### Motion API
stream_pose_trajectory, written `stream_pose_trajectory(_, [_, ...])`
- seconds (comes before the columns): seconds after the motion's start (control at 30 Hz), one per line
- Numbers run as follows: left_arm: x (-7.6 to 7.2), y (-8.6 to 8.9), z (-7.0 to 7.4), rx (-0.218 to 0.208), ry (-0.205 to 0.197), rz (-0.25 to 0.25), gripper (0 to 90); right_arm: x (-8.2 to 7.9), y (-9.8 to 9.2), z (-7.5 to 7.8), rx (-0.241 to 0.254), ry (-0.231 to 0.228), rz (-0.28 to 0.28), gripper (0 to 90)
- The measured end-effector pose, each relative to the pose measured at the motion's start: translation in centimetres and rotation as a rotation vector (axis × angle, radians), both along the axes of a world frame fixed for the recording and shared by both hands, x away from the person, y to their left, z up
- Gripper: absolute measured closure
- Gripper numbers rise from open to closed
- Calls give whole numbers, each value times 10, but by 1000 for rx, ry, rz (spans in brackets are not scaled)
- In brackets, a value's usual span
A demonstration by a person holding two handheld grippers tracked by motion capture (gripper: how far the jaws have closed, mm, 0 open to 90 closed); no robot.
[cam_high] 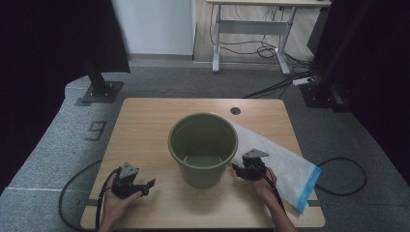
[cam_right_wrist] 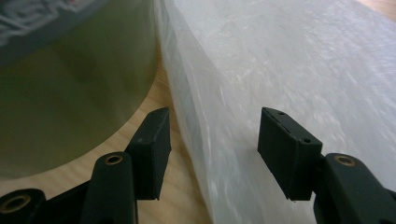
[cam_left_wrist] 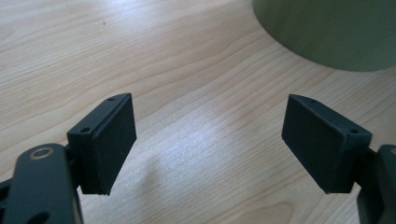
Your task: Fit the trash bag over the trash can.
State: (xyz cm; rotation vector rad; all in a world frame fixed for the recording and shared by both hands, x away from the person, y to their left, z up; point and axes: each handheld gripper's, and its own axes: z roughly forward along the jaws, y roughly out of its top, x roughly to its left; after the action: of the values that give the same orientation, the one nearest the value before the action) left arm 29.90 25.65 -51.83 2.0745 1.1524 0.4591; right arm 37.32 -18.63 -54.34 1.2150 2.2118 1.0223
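Grey carpet all around, and a light wooden table [cam_high: 145,121] sitting in the middle of it with a cable grommet hole [cam_high: 235,110] near the far edge. Biggest thing on top is a green plastic bucket [cam_high: 203,147], standing upright around the center. Right behind and beside it on the right lies a clear plastic bag [cam_high: 285,166] with a blue strip along its near end; its edge runs up against the bucket's side.

Right gripper [cam_high: 240,170] sits just right of the bucket's base, jaws spread apart, and in the right gripper view the bag's edge is sitting between the pads without either one pressing on it. Left gripper [cam_high: 148,186] is down at the near left of the table, well apart from the bag, jaws wide with only bare wood between them.
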Motion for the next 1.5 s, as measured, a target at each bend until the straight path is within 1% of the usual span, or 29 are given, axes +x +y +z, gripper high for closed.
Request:
stream_pose_trajectory(0.07, [0, -1, -1, 14, 3, 0, 182, 4, 4, -3, -13, -24, 2, 493])
stream_pose_trajectory(0.1, [0, -2, -2, 18, 4, 1, 182, 4, 4, -3, -13, -24, 2, 493])
stream_pose_trajectory(0.13, [0, -2, -2, 23, 5, 0, 181, 5, 5, -4, -19, -24, 13, 581])
stream_pose_trajectory(0.17, [0, -3, -2, 26, 6, 0, 181, 5, 5, -4, -19, -24, 13, 581])
stream_pose_trajectory(0.2, [0, -3, -3, 27, 7, 1, 181, 4, 5, -5, -19, -21, 21, 635])
stream_pose_trajectory(0.3, [1, -1, -3, 25, 9, 7, 181, 2, 2, -2, -15, -56, 19, 785])
stream_pose_trajectory(0.33, [0, 0, -4, 39, 3, 16, 182, -1, -1, 1, -19, -67, 18, 844])
stream_pose_trajectory(0.43, [0, 1, -3, 38, -1, 22, 182, -5, -5, 2, -23, -62, 30, 871])
stream_pose_trajectory(0.47, [0, 3, -3, 33, -3, 25, 182, -13, -10, 2, -34, -50, 36, 876])
stream_pose_trajectory(0.57, [-1, 6, -2, 26, -8, 37, 182, -22, -16, 2, -53, -40, 42, 877])
stream_pose_trajectory(0.6, [-1, 7, -2, 21, -9, 42, 182, -31, -22, 2, -78, -29, 37, 877])
stream_pose_trajectory(0.63, [-1, 8, -2, 19, -11, 45, 182, -31, -22, 2, -78, -29, 37, 877])
stream_pose_trajectory(0.67, [-1, 9, -2, 18, -11, 49, 182, -39, -28, 3, -103, -25, 35, 874])
stream_pose_trajectory(0.73, [-1, 10, -2, 16, -15, 56, 182, -42, -30, 4, -108, -26, 35, 852])
stream_pose_trajectory(0.83, [-1, 10, -1, 3, -26, 63, 182, -47, -31, 8, -88, -45, 31, 645])
stream_pose_trajectory(0.87, [-1, 11, -1, -2, -26, 65, 182, -45, -26, 13, -54, -68, 42, 535])
stream_pose_trajectory(0.9, [-1, 11, -1, -6, -26, 66, 182, -45, -26, 13, -54, -68, 42, 535])
stream_pose_trajectory(0.93, [-1, 11, -1, -10, -26, 68, 182, -40, -17, 17, -40, -87, 60, 472])
stream_pose_trajectory(0.97, [-1, 11, -1, -10, -26, 68, 182, -40, -17, 17, -40, -87, 60, 472])
stream_pose_trajectory(1.0, [-1, 10, -2, -8, -26, 69, 182, -32, -7, 19, -39, -86, 77, 429])
stream_pose_trajectory(1.03, [-1, 10, -2, -7, -25, 68, 182, -32, -7, 19, -39, -86, 77, 429])
stream_pose_trajectory(1.07, [-1, 10, -2, -6, -25, 68, 182, -22, 3, 17, -41, -64, 83, 420])
stream_pose_trajectory(1.1, [-1, 10, -2, -4, -24, 69, 182, -22, 3, 17, -41, -64, 83, 420])
stream_pose_trajectory(1.2, [-1, 11, -2, -7, -29, 75, 181, -12, 11, 10, -54, -48, 72, 427])
stream_pose_trajectory(1.27, [-1, 12, -2, -13, -33, 78, 182, -7, 12, 7, -45, -44, 53, 441])
stream_pose_trajectory(1.4, [-1, 12, -1, -12, -33, 75, 179, -1, 16, 3, -34, -53, 32, 488])
stream_pose_trajectory(1.43, [-2, 13, -1, -11, -33, 78, 176, 0, 17, 2, -33, -53, 28, 514])
stream_pose_trajectory(1.47, [-2, 14, 0, -14, -34, 83, 174, 2, 20, -1, -37, -47, 23, 592])
stream_pose_trajectory(1.5, [-2, 16, 0, -22, -37, 86, 174, 2, 20, -1, -37, -47, 23, 592])
